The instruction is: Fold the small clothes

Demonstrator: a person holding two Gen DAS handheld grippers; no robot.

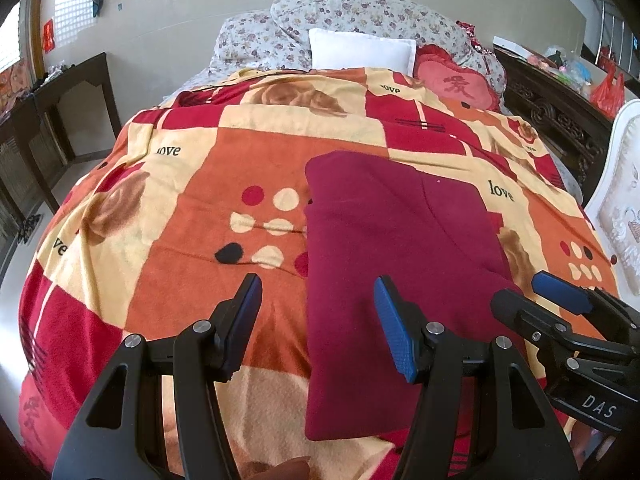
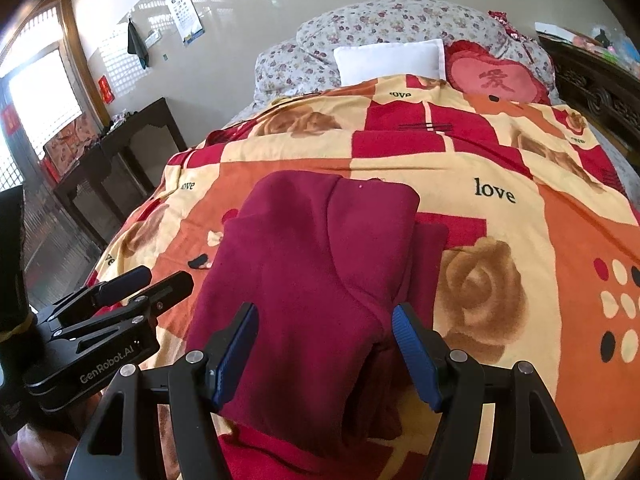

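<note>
A dark red garment point(image 1: 384, 264) lies folded lengthwise into a long strip on the patterned bedspread point(image 1: 192, 184). It also shows in the right wrist view point(image 2: 308, 280). My left gripper point(image 1: 316, 312) is open and empty, hovering over the garment's near left edge. My right gripper point(image 2: 324, 344) is open and empty above the garment's near end. In the left wrist view the right gripper point(image 1: 532, 292) sits at the garment's right side. In the right wrist view the left gripper point(image 2: 160, 280) sits at the garment's left side.
A white pillow point(image 1: 360, 52), a red heart cushion point(image 1: 456, 84) and a floral quilt point(image 1: 360, 16) lie at the head of the bed. A dark wooden table point(image 1: 48, 128) stands left of the bed, a carved dark cabinet point(image 1: 552, 108) and white bed frame point(image 1: 624, 200) right.
</note>
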